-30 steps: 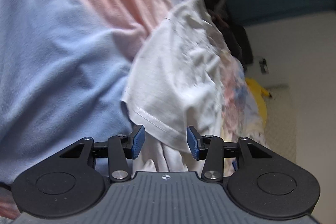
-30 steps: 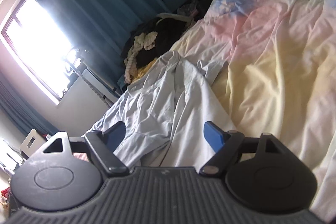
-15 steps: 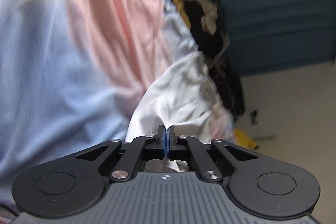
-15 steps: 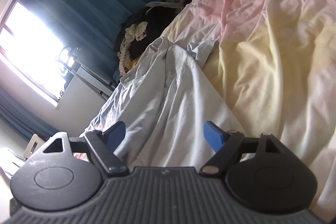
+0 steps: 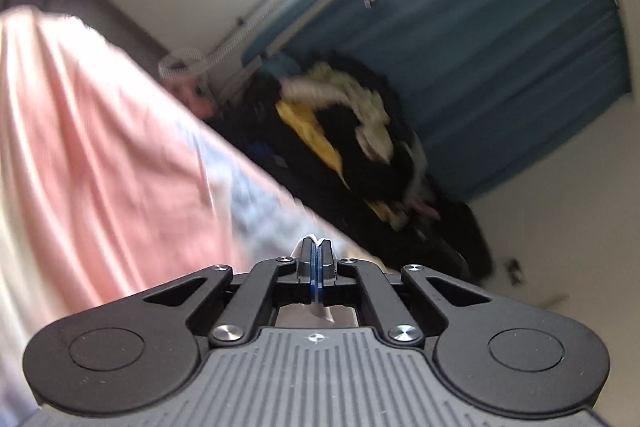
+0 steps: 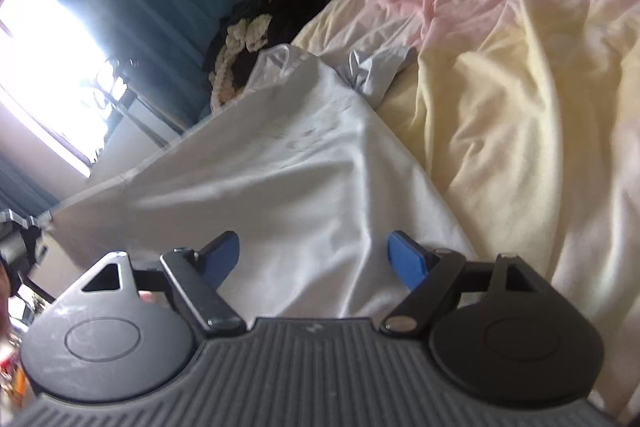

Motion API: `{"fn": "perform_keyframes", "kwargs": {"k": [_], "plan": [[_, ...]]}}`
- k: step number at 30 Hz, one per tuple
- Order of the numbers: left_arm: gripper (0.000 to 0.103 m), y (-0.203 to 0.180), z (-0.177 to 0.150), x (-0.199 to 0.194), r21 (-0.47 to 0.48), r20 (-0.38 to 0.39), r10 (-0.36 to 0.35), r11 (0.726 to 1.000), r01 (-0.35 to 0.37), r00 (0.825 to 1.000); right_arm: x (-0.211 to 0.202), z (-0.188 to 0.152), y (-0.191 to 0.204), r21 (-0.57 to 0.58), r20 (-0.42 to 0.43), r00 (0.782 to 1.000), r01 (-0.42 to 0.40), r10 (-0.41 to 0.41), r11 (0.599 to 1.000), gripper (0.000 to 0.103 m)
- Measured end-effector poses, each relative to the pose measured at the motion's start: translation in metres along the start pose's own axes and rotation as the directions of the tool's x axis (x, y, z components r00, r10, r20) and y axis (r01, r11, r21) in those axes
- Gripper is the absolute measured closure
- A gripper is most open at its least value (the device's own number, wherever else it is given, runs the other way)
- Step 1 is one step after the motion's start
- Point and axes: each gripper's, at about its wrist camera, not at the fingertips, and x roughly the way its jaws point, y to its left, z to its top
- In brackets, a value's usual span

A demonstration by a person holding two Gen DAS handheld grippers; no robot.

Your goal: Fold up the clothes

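Note:
A white shirt (image 6: 288,179) is lifted and stretched taut above the pastel bedsheet (image 6: 520,87) in the right wrist view. My left gripper (image 5: 316,259) is shut on an edge of this shirt; a sliver of white cloth (image 5: 322,313) shows between and behind its blue pads. My right gripper (image 6: 314,257) is open, its blue pads (image 6: 408,259) just in front of the shirt's near part, not holding it. The shirt's collar (image 6: 280,59) lies at the far end.
A dark pile of clothes with cream and yellow pieces (image 5: 352,147) lies beside the bed, in front of teal curtains (image 5: 520,47). A bright window (image 6: 44,39) is at the left. The pink and blue sheet (image 5: 80,147) fills the left wrist view's left side.
My left gripper closed on the white shirt's edge and lifted it, tilting up toward the curtains and window. The shirt has risen and stretched taut. My right gripper stayed open and moved closer.

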Motion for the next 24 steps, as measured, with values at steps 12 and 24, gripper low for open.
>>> {"fn": "perform_keyframes", "kwargs": {"k": [12, 24], "plan": [[0.102, 0.022, 0.033, 0.104, 0.152, 0.112, 0.216, 0.961, -0.231, 0.970, 0.032, 0.003, 0.011, -0.117, 0.010, 0.999, 0.050, -0.049, 0.992, 0.021], [0.041, 0.065, -0.005, 0.112, 0.212, -0.067, 0.250, 0.949, -0.231, 0.966, 0.036, 0.007, 0.011, -0.103, 0.003, 1.000, 0.029, -0.028, 0.994, 0.021]]}}
